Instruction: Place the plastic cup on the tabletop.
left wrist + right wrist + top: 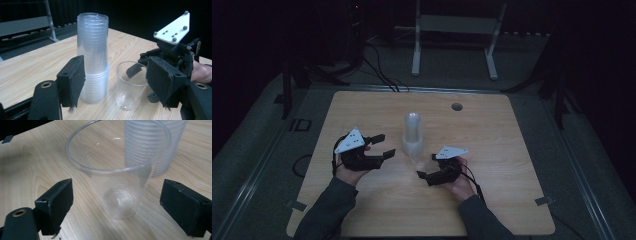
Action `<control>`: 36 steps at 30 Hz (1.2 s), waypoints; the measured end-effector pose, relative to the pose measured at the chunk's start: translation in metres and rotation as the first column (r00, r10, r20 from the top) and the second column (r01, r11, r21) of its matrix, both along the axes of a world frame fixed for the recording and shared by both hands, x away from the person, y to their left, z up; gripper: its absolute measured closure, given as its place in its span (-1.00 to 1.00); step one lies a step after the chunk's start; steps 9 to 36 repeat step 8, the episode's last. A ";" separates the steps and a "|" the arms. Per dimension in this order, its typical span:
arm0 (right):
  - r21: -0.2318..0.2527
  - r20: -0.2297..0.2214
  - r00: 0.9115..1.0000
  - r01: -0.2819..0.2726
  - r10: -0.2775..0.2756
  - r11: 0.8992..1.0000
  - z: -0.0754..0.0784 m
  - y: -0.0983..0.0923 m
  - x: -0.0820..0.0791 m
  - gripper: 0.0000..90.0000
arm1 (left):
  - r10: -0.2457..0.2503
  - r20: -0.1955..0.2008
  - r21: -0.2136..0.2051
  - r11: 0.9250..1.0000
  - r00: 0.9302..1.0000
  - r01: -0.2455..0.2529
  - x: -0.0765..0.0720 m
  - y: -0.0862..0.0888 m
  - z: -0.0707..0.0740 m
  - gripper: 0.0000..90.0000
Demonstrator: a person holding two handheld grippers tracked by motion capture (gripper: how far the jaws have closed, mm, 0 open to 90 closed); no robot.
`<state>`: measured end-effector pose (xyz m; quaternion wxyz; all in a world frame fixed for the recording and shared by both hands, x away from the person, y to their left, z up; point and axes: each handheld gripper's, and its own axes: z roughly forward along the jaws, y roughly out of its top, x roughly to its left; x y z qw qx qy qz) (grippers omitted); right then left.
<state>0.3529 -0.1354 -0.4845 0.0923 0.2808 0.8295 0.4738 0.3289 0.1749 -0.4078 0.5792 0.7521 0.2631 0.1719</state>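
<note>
Two items in work: single clear plastic cup (117, 177) and stack of clear plastic cups (93, 57).
Single cup, place: upright on the wooden desk (362, 210), just beside the stack on the person's side, mouth up, empty.
Single cup, relation to right tool (116, 207): stands between the two pads with a gap at either side; nothing presses on its wall.
Right tool, state: jaws spread wide around the cup, holding nothing; seen in the high view near the desk's middle (426, 166).
Stack, place: upright near the middle of the desk, nested cups narrowing upward, a wider band of rims at its base; whether the single cup touches it I cannot tell.
Left tool (117, 82), state: jaws spread, gripping nothing, aimed at stack and cup from the other side; in the high view it sits apart from the stack (382, 146).
Risk 1: cup is thin and light; a jaw nudging it while drawing away would likely tip it or slide it into the stack.
Risk 2: tall, narrow stack; a push high up from either tool could topple it across the desk.
Risk 3: both tools face each other across the cup; closing in together could make them collide or crush the wall.
</note>
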 end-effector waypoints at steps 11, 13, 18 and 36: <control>0.002 -0.006 1.000 -0.003 0.003 1.000 0.000 -0.004 -0.001 -0.75 | -0.001 -0.001 0.000 1.000 1.000 0.001 0.000 0.000 0.000 -0.30; 0.002 -0.006 1.000 -0.003 0.003 1.000 0.000 -0.004 -0.001 -0.75 | -0.001 -0.001 0.000 1.000 1.000 0.001 0.000 0.000 0.000 -0.30; 0.002 -0.006 1.000 -0.003 0.003 1.000 0.000 -0.004 -0.001 -0.75 | -0.001 -0.001 0.000 1.000 1.000 0.001 0.000 0.000 0.000 -0.30; 0.002 -0.006 1.000 -0.003 0.003 1.000 0.000 -0.004 -0.001 -0.75 | -0.001 -0.001 0.000 1.000 1.000 0.001 0.000 0.000 0.000 -0.30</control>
